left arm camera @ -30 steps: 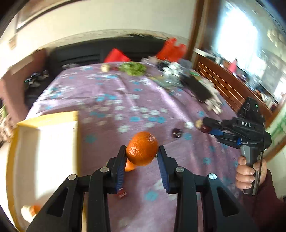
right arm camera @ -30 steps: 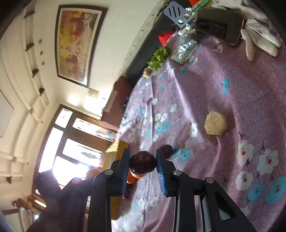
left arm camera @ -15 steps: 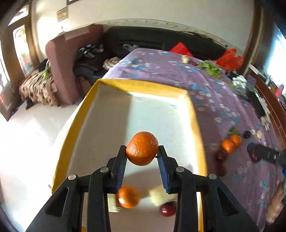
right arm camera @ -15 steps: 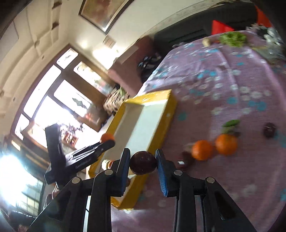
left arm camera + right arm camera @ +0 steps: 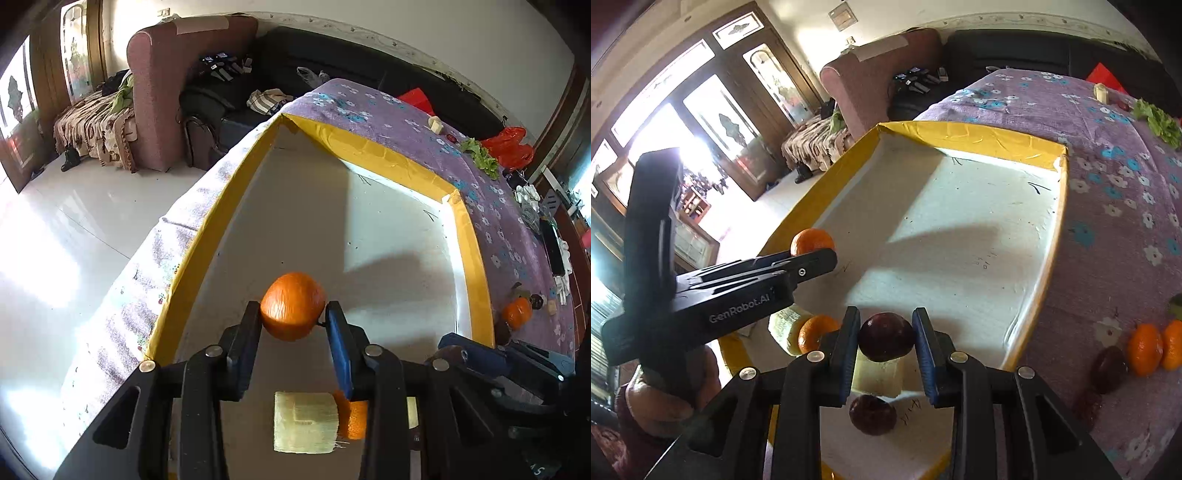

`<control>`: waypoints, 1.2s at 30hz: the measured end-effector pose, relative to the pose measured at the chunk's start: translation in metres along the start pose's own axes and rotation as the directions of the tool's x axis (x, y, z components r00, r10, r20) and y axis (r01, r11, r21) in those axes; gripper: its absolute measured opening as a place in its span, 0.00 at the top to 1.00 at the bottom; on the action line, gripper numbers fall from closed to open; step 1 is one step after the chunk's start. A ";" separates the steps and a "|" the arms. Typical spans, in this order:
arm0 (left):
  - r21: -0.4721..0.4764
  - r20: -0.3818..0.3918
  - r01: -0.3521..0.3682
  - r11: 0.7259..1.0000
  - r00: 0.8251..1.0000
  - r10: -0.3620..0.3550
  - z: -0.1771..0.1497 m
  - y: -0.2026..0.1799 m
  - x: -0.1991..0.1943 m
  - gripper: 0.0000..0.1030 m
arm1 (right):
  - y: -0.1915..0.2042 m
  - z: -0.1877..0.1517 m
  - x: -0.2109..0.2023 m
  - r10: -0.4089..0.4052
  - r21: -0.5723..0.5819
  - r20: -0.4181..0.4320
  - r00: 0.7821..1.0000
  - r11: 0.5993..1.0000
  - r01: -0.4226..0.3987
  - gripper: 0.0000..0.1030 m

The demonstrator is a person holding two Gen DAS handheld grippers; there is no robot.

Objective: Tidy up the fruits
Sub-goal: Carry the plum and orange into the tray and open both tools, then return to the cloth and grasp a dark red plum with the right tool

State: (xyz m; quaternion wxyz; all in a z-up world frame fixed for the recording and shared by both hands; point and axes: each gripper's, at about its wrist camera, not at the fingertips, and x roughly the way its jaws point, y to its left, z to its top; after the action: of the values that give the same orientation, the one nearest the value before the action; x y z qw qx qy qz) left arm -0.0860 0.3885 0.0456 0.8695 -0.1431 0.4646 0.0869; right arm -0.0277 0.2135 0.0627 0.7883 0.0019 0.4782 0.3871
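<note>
My left gripper (image 5: 293, 323) is shut on an orange (image 5: 293, 311) and holds it above the white floor of the yellow-rimmed tray (image 5: 373, 155). My right gripper (image 5: 885, 338) is shut on a dark red plum (image 5: 885, 336) over the tray's near end (image 5: 1049, 266). In the tray lie a pale block (image 5: 306, 421), another orange (image 5: 352, 419) and a second plum (image 5: 872, 414). The left gripper with its orange (image 5: 812, 242) shows at the left of the right wrist view.
Two oranges (image 5: 1145, 354) and dark plums (image 5: 1110, 369) lie on the purple flowered cloth (image 5: 1126, 206) right of the tray. Green lettuce (image 5: 480, 157) and a red bag (image 5: 511, 146) sit at the far end. A sofa (image 5: 177, 99) stands beyond the table.
Both grippers have moved left from the cloth to over the tray, each still holding its fruit. The left gripper has gone further into the tray.
</note>
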 end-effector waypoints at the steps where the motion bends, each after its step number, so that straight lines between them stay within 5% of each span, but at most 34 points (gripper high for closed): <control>1: -0.004 -0.001 0.000 1.000 1.000 0.000 0.000 0.001 -0.001 0.57 | 0.001 0.000 0.003 -0.020 -0.009 0.002 1.000 1.000 0.020 0.67; 3: -0.023 0.003 0.004 1.000 1.000 -0.004 0.000 0.004 -0.004 0.44 | 0.006 0.001 0.003 -0.040 -0.017 0.001 0.999 0.999 0.040 0.67; 6: -0.054 0.021 0.023 0.998 1.000 -0.022 0.000 0.007 -0.016 0.42 | 0.010 0.002 0.000 -0.048 -0.023 0.009 0.999 0.999 0.048 0.60; 14: -0.039 0.143 0.049 0.998 0.989 -0.043 -0.012 -0.022 -0.081 0.25 | -0.005 0.004 -0.088 -0.078 0.001 0.207 0.975 0.997 0.080 0.31; 19: -0.007 0.175 0.143 0.990 0.975 -0.140 -0.031 -0.056 -0.105 0.20 | -0.066 -0.020 -0.163 -0.219 0.104 0.292 0.931 0.975 0.197 0.28; 25: 0.059 0.135 0.216 0.975 0.965 -0.223 -0.048 -0.105 -0.093 0.20 | -0.159 -0.065 -0.220 -0.395 0.302 0.259 0.882 0.900 0.315 0.28; 30: 0.093 0.070 0.225 0.970 0.970 -0.232 -0.059 -0.132 -0.073 0.20 | -0.193 -0.085 -0.223 -0.408 0.373 0.226 0.885 0.875 0.308 0.28; 36: 0.149 0.039 0.209 0.966 0.975 -0.217 -0.063 -0.154 -0.062 0.20 | -0.189 -0.074 -0.185 -0.316 0.332 0.200 0.927 0.912 0.239 0.28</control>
State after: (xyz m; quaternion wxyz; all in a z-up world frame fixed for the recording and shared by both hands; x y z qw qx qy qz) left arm -0.1257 0.2210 0.0899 0.8944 -0.1265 0.4275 -0.0372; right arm -0.0135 -0.0595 0.0910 0.8797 0.1026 0.4240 0.1893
